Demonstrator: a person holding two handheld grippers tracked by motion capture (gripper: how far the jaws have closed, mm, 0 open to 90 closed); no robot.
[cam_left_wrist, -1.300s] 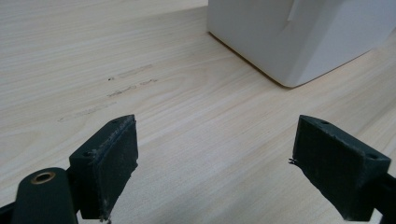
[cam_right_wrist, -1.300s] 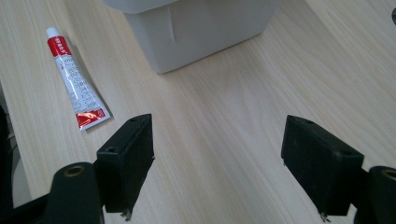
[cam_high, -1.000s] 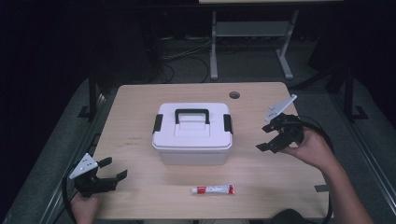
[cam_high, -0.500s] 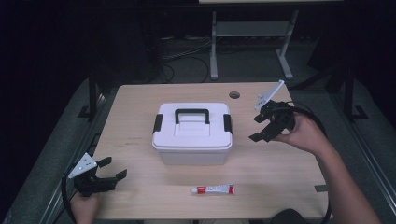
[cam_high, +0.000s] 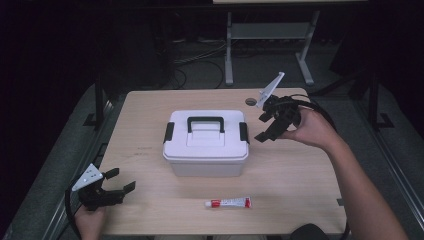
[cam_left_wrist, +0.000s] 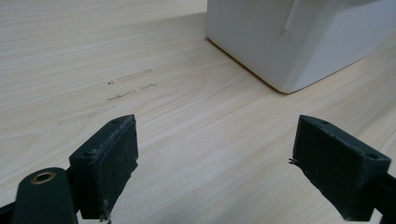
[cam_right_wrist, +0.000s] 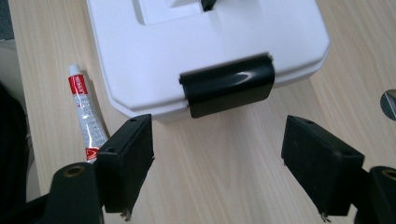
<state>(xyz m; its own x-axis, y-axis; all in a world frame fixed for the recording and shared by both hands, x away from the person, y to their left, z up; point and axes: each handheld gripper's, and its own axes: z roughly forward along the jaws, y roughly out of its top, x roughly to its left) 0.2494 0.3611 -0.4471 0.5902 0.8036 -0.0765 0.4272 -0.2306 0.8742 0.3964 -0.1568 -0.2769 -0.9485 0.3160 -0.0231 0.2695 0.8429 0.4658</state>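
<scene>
— Start with what's nearest you. What's your left hand doing?

— My left gripper (cam_high: 112, 186) rests low at the near left corner of the table (cam_high: 300, 170), jaws spread wide with nothing between them. In the left gripper view it looks across bare wood at a corner of the white box (cam_left_wrist: 299, 42). I judge it's parked there to stay out of the way.

— And that tube?

— The red-and-white tube (cam_high: 228, 203) lies flat near the front edge, just in front of the box and apart from it. Nothing touches it.

— Then the box itself?

— It sits mid-table, lid on, black handle (cam_high: 205, 122) folded flat, a black latch (cam_high: 244, 132) at each end.

— So the right hand is after the latch?

— I think so. My right gripper (cam_high: 265, 127) hangs just beside the box's right end, tilted down, jaws wide and empty. In the right gripper view the right-end latch (cam_right_wrist: 227, 87) sits squarely ahead between them, not yet touched
</scene>
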